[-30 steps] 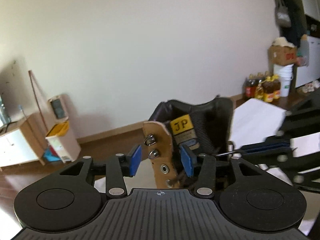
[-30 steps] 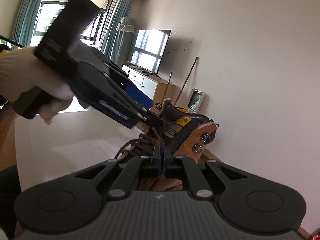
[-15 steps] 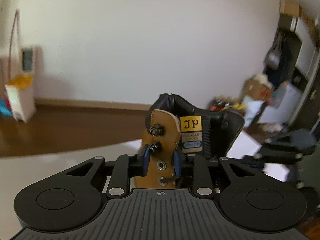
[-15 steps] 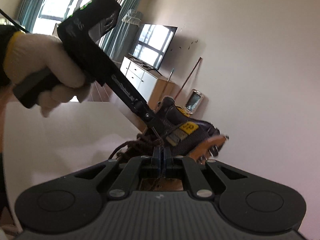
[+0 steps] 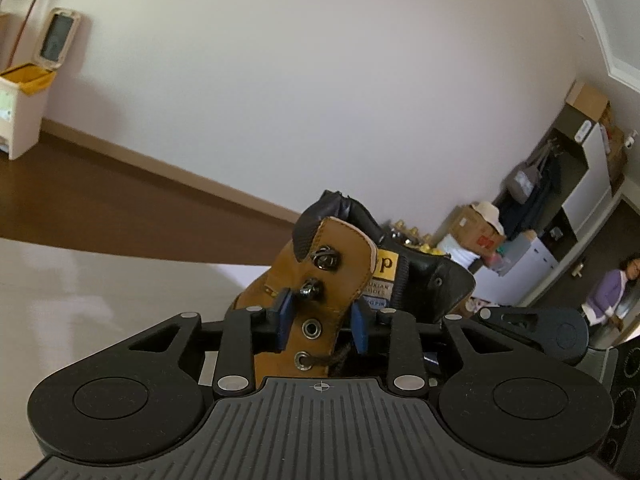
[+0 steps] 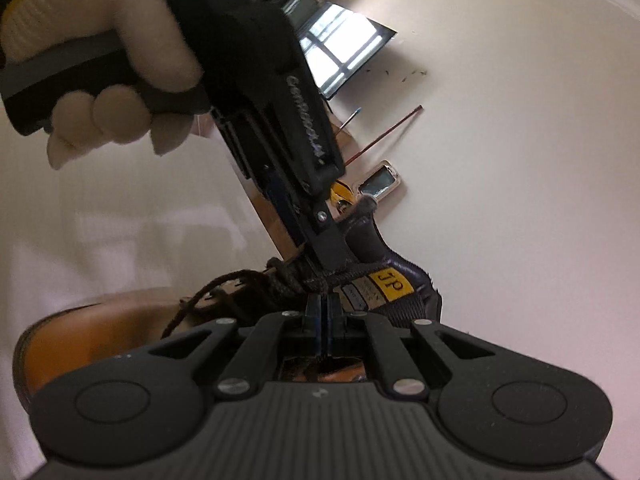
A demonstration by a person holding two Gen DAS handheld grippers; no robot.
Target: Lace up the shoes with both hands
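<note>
A tan leather boot (image 5: 320, 280) with a black collar and a yellow "JP" tongue label stands on the white table. My left gripper (image 5: 320, 324) is shut on the boot's eyelet flap, one blue pad on each side, just below the two metal hooks. In the right wrist view the boot (image 6: 100, 328) lies toe to the left, with its tongue label (image 6: 392, 286) near my fingers. My right gripper (image 6: 322, 312) is shut on the dark brown shoelace (image 6: 240, 280) over the tongue. A gloved hand (image 6: 100, 60) holds the left gripper (image 6: 316, 256) above the boot.
The white table (image 5: 80, 280) spreads to the left. A lidded bin (image 5: 24, 92) stands by the wall. Boxes and bottles (image 5: 472, 228) sit at the back right, and a person (image 5: 612, 292) stands far off. A television (image 6: 348, 48) is behind.
My left gripper has gone from open to shut on the eyelet flap and has tilted. The right gripper has stayed shut on the lace and moved closer to the boot.
</note>
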